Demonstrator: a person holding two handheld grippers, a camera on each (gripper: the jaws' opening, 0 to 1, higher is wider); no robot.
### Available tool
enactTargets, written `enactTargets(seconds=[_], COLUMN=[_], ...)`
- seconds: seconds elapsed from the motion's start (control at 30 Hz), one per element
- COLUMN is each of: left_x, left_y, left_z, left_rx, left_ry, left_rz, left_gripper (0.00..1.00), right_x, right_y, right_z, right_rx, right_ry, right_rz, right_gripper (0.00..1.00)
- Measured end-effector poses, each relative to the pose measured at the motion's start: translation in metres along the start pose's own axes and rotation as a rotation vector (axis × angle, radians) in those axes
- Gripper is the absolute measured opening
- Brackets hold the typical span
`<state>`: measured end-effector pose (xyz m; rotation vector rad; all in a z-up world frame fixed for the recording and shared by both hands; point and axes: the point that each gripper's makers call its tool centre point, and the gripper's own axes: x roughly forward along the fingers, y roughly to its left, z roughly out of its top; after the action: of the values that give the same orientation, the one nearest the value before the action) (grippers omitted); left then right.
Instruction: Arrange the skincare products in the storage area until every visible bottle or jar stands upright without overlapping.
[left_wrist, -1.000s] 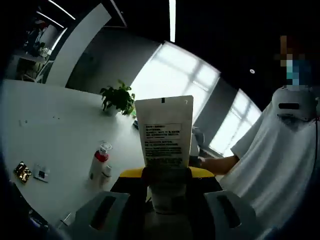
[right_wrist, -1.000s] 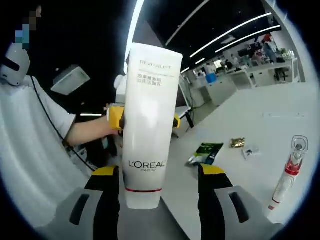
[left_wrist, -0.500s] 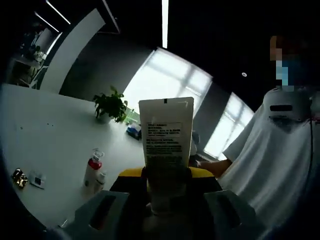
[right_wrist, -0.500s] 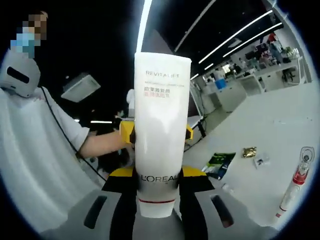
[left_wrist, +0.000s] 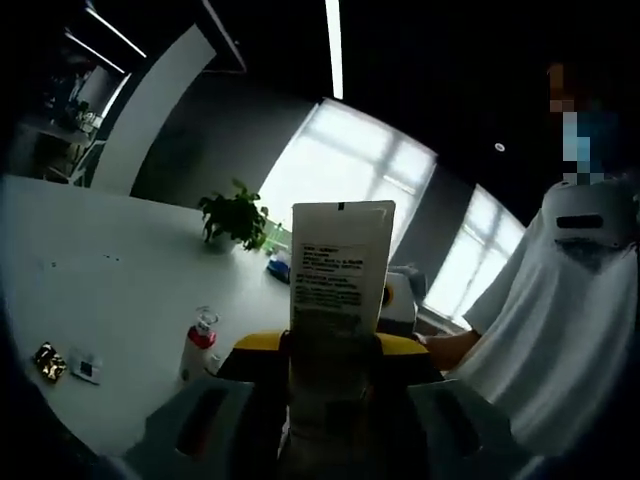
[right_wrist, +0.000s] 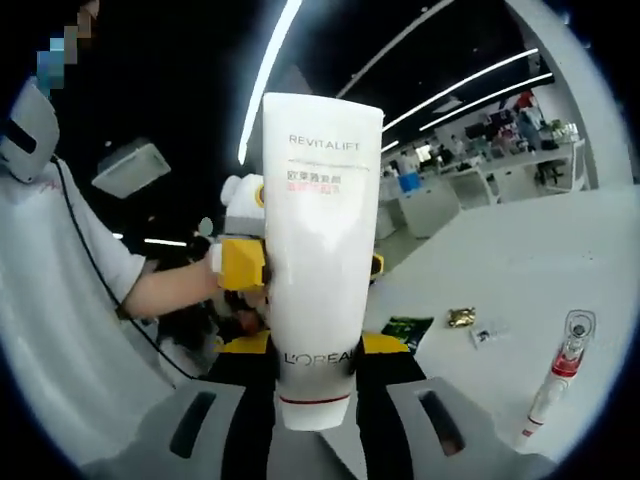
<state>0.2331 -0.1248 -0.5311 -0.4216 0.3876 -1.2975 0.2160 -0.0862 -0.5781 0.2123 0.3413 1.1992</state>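
Left gripper view, left to right: white table (left_wrist: 110, 300) bearing a gold foil packet (left_wrist: 47, 361), a small white sachet (left_wrist: 85, 368) and an upright red-collared pump bottle (left_wrist: 198, 343); potted plant (left_wrist: 234, 215) at the far edge; bright windows (left_wrist: 350, 170) behind. White L'Oréal tube (left_wrist: 338, 280), held above the table, clamped by both the left gripper (left_wrist: 335, 400) and right gripper (right_wrist: 315, 400). Person in white shirt (left_wrist: 560, 330) at right.

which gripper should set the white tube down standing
Probably right. Both the right gripper and the left gripper seem closed on the white tube, but the right grips low by the cap, with bare table near the pump bottle.
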Motion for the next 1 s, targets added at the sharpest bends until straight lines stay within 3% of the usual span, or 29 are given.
enactTargets(seconds=[0.13,0.3,0.43,0.53,0.7,0.8,0.87,1.0], left_x=[0.005,0.010,0.012,0.012,0.006,0.002,-0.002,-0.002], left_y=[0.004,0.011,0.023,0.032,0.042,0.045,0.050,0.048], left_z=[0.002,0.008,0.009,0.009,0.014,0.017,0.018,0.016], left_rx=[0.025,0.003,0.024,0.071,0.077,0.105,0.073,0.088], left_ry=[0.004,-0.024,-0.020,-0.001,-0.041,-0.066,-0.102,-0.104], left_rz=[0.067,0.137,0.263,0.362,0.498,0.585,0.646,0.641], left_gripper=[0.29,0.27,0.25,0.22,0.18,0.16,0.14,0.13], right_x=[-0.002,-0.001,0.000,0.000,0.003,0.002,0.003,0.000], right_y=[-0.012,-0.022,-0.032,-0.037,-0.042,-0.046,-0.046,-0.047], right_z=[0.000,0.002,0.000,0.000,0.002,0.004,0.004,0.003], right_rx=[-0.055,-0.058,-0.085,-0.169,-0.162,-0.202,-0.198,-0.220], right_ry=[0.029,0.035,0.077,0.117,0.110,0.128,0.131,0.152], right_rz=[-0.096,-0.190,-0.299,-0.376,-0.422,-0.488,-0.485,-0.479], right_gripper=[0.30,0.30,0.30,0.30,0.30,0.31,0.31,0.31])
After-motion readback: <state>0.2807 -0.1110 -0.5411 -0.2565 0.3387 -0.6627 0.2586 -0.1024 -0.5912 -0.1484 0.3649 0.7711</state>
